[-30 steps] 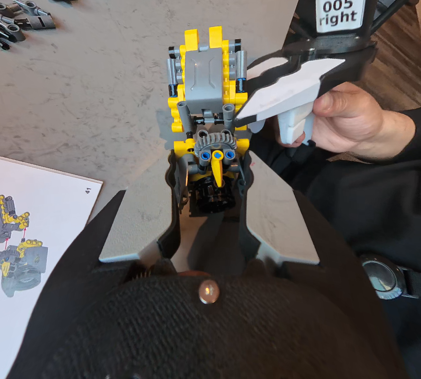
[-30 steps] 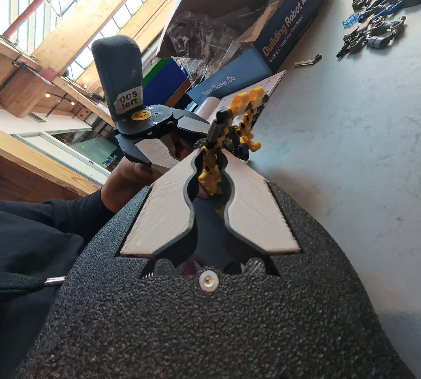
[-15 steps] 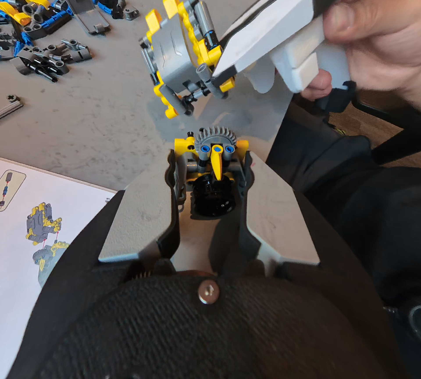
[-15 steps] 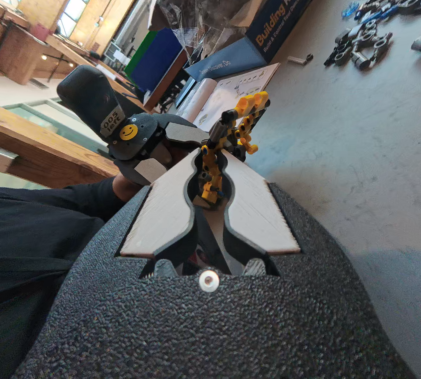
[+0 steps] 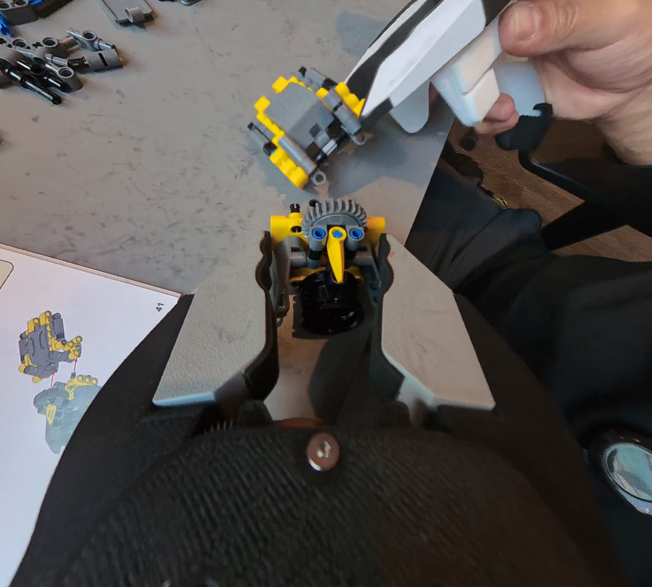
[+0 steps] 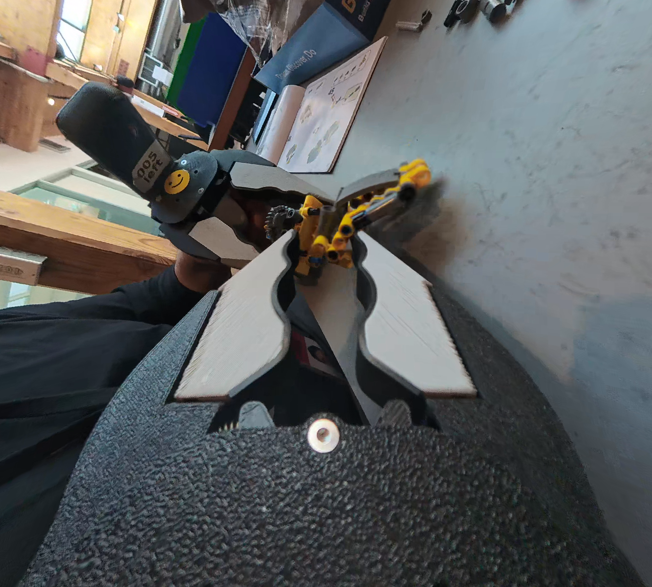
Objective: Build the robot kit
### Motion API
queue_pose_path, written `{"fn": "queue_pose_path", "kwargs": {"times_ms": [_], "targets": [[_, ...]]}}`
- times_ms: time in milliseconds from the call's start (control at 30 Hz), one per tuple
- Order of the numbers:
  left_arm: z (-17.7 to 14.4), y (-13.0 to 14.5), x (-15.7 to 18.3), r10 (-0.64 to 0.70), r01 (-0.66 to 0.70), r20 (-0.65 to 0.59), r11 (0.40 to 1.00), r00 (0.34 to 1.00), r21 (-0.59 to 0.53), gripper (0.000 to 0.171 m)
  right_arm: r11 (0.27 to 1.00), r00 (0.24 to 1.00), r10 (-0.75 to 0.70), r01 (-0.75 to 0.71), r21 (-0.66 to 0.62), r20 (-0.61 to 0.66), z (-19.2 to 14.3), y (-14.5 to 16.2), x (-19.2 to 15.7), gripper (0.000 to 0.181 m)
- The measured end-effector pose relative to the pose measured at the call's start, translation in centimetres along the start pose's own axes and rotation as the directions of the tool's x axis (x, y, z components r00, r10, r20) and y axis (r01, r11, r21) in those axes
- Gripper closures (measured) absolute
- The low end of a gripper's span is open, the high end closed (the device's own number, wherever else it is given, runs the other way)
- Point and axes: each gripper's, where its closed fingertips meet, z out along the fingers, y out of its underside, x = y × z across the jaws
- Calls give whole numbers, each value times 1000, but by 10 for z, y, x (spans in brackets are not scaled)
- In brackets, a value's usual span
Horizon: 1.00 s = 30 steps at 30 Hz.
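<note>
Your left gripper [image 5: 326, 263] shows a textured black body, 2 grey-faced fingers [image 5: 225, 333], 1 silver screw [image 5: 323, 452]; black sleeves, a wristwatch [image 5: 626, 474] lower right.

The left gripper [image 5: 326, 252] clamps a yellow-and-grey gear assembly [image 5: 331, 245], toothed wheel far. Just beyond, the right gripper [image 6: 323, 252] stands parted around a yellow-grey block module [image 5: 305, 127] resting on the table [image 5: 141, 164].

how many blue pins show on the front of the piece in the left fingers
3, in a row under the grey gear: left pin, middle pin atop the yellow pointer, right pin. Others may be hidden behind.
</note>
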Motion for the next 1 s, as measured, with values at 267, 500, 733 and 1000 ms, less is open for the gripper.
{"fn": "queue_pose_path", "kwargs": {"times_ms": [267, 500, 733, 1000], "targets": [[0, 0, 1, -8, 7, -17, 1000, 1000, -17, 114, 979, 945, -193, 169, -111, -262, -29, 6, 17, 146], [-5, -5, 6, -154, 152, -161, 988, 975, -22, 114, 837, 712, -534, 522, -166, -456, -58, -1, 11, 141], [-15, -11, 44, -333, 247, -483, 940, 810, -233, 113, 198, 137, -973, 910, -364, -186, -10, 38, -56, 140], [-16, -23, 56, -456, 308, -537, 886, 710, -346, 113, 59, -17, -977, 936, -347, -212, 12, 37, -69, 132]]}}
